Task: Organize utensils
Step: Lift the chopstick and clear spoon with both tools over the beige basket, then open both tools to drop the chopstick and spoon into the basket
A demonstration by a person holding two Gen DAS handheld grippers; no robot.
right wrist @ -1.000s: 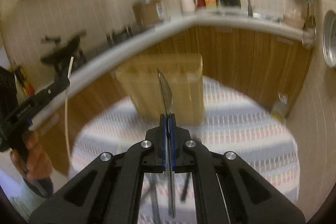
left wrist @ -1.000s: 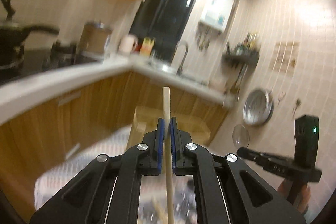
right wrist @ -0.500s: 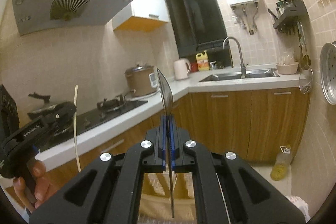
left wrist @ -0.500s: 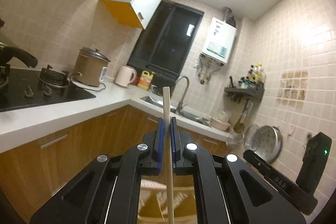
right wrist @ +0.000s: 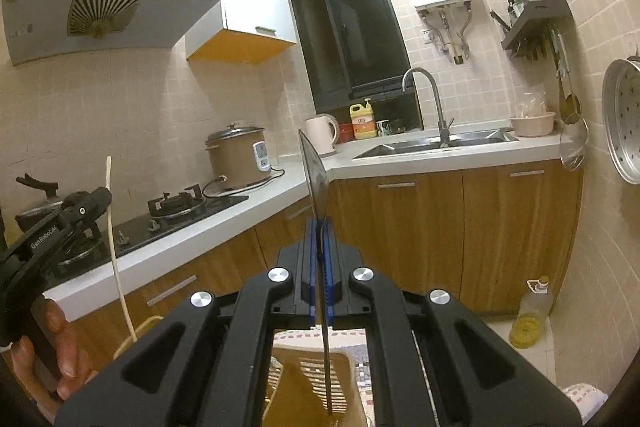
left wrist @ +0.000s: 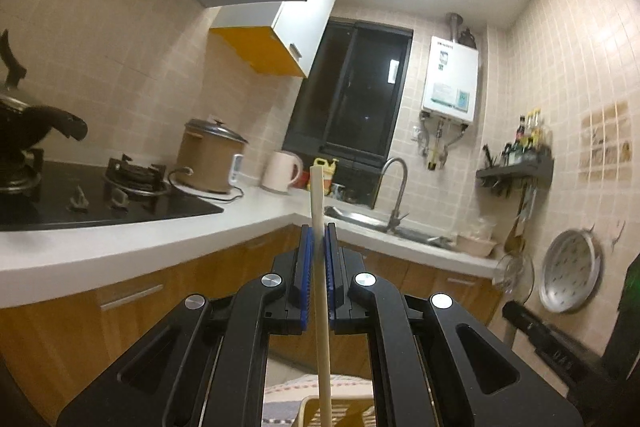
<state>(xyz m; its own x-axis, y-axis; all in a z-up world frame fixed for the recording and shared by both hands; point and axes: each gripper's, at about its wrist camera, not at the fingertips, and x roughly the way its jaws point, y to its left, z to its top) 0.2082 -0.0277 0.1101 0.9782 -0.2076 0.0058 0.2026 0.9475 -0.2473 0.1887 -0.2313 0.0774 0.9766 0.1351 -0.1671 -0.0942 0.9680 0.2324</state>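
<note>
The left gripper (left wrist: pixel 316 239) is clamping its fingers (left wrist: pixel 304 267) tight on a pale wooden chopstick (left wrist: pixel 318 247), which is standing nearly upright, one end poking above the gripper and the other hanging toward the slatted basket (left wrist: pixel 312 411) below. The right gripper (right wrist: pixel 318 239) is pinching its fingers (right wrist: pixel 327 259) fully together on a thin metal knife (right wrist: pixel 314 171), seen edge-on, its tip rising above the gripper and its lower end dangling over the same basket (right wrist: pixel 308 375).

Judging from this, both utensils are being carried toward the basket for sorting. To do it well, each hand should be lowering its piece straight down into the basket, keeping it vertical so the lower end is not catching on the rim, and releasing only once that end is resting inside. The knife is thin and slippery, so it may be swinging in the grip; the two pieces should be going into separate places.

Beyond the basket, a white L-shaped table (right wrist: pixel 248 223) is running over wooden cupboards, carrying a black gas hob (right wrist: pixel 176 211), a brown rice cooker (right wrist: pixel 240 159), a kettle (right wrist: pixel 320 133) and a steel sink (right wrist: pixel 436 143). Under the basket a striped cloth is showing. The walls are tiled beige, with a dark window behind the sink.
</note>
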